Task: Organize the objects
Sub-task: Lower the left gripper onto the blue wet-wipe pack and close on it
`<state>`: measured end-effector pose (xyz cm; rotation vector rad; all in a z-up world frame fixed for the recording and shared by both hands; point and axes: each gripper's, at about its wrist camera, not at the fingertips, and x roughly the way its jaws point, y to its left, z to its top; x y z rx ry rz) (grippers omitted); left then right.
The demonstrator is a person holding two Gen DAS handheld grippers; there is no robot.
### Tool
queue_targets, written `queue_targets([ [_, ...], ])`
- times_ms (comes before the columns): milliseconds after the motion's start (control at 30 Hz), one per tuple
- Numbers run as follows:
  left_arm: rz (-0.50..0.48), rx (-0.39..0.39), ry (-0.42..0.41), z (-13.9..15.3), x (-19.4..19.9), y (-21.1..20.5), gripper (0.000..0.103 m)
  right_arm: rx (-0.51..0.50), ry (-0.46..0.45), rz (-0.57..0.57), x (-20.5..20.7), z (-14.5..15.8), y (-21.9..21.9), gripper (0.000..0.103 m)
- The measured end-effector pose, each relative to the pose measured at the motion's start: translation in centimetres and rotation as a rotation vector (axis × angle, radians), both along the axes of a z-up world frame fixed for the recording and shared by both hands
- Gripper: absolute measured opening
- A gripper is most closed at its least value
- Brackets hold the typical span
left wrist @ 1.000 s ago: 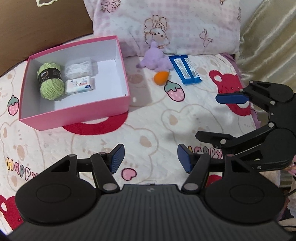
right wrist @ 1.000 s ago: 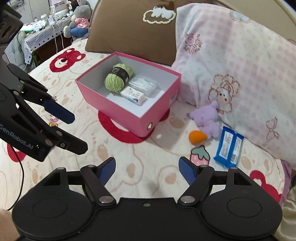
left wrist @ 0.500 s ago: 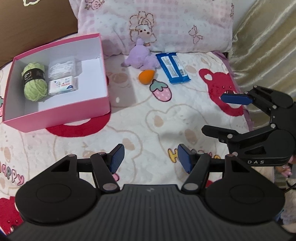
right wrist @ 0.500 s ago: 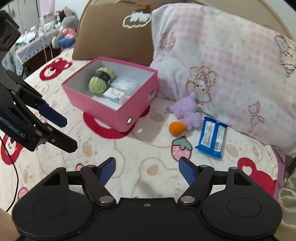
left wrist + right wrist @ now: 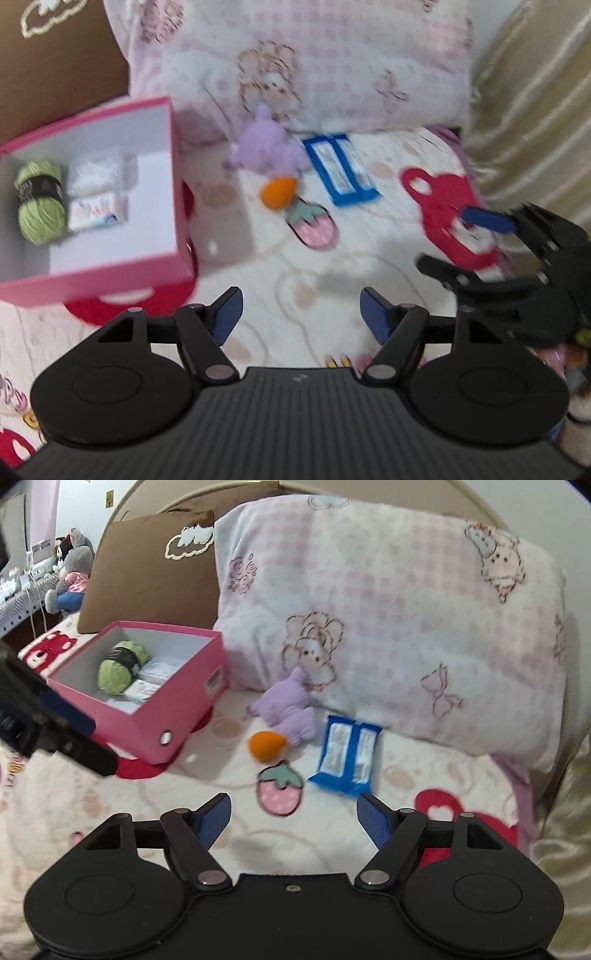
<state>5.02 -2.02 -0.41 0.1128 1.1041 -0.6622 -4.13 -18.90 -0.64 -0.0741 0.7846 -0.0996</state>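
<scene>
A pink box [image 5: 110, 269] [image 5: 177, 716] sits on the bed at the left, holding a green yarn ball [image 5: 38, 201] [image 5: 118, 666], a clear packet [image 5: 98, 171] and a small white pack [image 5: 96, 212]. Right of it lie a purple plush [image 5: 269, 147] [image 5: 291, 709], an orange teardrop sponge [image 5: 277, 192] [image 5: 266, 746] and a blue wrapper pack [image 5: 341, 170] [image 5: 347, 755]. My left gripper [image 5: 301, 317] hovers over the blanket with its jaws opening and nothing between them. My right gripper [image 5: 293, 818] is open and empty, short of the blue pack.
A pink checked pillow [image 5: 388, 627] and a brown pillow [image 5: 147, 568] lean against the headboard behind the objects. Gold fabric [image 5: 535, 92] borders the bed on the right. Plush toys [image 5: 70, 579] sit on a far table at the left.
Both grippers have moved toward the pillow and down, so the plush, sponge and blue pack look nearer. The left jaws stand slightly wider apart.
</scene>
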Motion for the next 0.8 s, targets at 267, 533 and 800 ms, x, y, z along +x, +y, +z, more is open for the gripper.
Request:
queue_targets([
  [267, 0.003, -0.075, -0.068, -2.2, 2.1, -4.2, 0.070, 0.021, 0.008, -0.065, 2.2, -2.8, -1.5, 0.084],
  [533, 0.017, -0.118, -0.087, -4.8, 4.3, -7.2, 0.070, 0.134, -0.038, -0.131, 4.8, -4.7, -4.7, 0.087],
  [800, 0.029, -0.138, -0.110, -6.1, 6.9, -8.3, 0.070, 0.074, -0.049, -0.134, 7.2, -8.1, -7.0, 0.086],
])
